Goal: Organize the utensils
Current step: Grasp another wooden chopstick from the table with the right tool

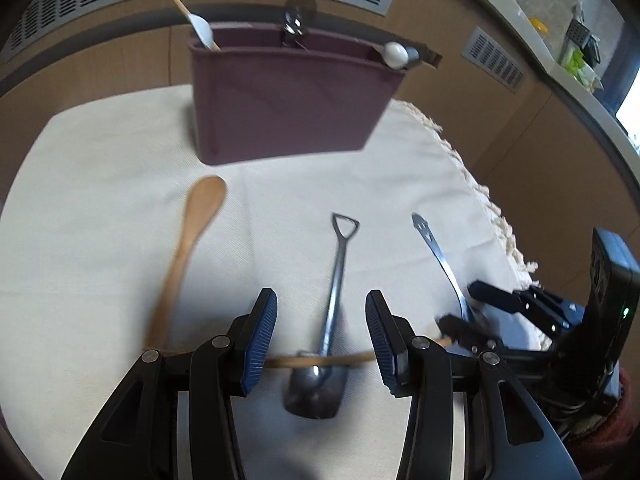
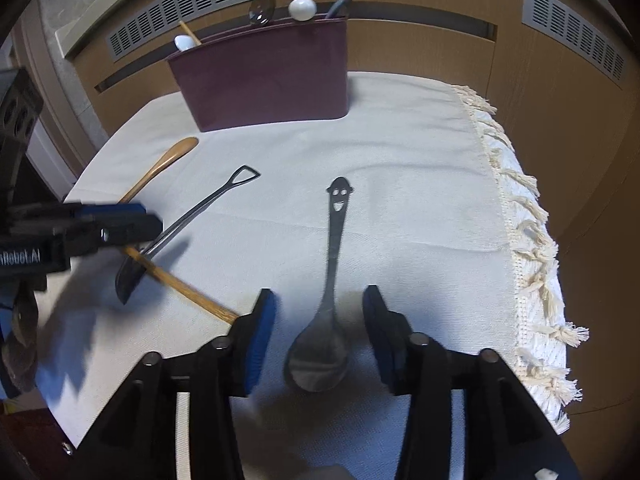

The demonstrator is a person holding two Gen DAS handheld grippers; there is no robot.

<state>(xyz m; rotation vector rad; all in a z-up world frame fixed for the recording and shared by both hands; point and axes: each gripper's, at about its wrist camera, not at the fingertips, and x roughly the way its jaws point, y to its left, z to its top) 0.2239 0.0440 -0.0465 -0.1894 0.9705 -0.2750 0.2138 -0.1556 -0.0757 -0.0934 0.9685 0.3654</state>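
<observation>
Both claws gape empty: left claw (image 1: 322, 334) over the shovel spoon (image 1: 320, 380), right claw (image 2: 320, 330) over the smiley spoon (image 2: 322, 348).

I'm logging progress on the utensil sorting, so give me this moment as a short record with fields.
holder: maroon caddy upright on cloth, several utensils in it
loose on cloth: wooden spoon, shovel-handled spoon, smiley-handled spoon, thin wooden stick
crossing: stick lies across the shovel spoon's bowl
left hand-held gripper: open, straddling the shovel spoon
right hand-held gripper: open, straddling the smiley spoon's bowl
</observation>
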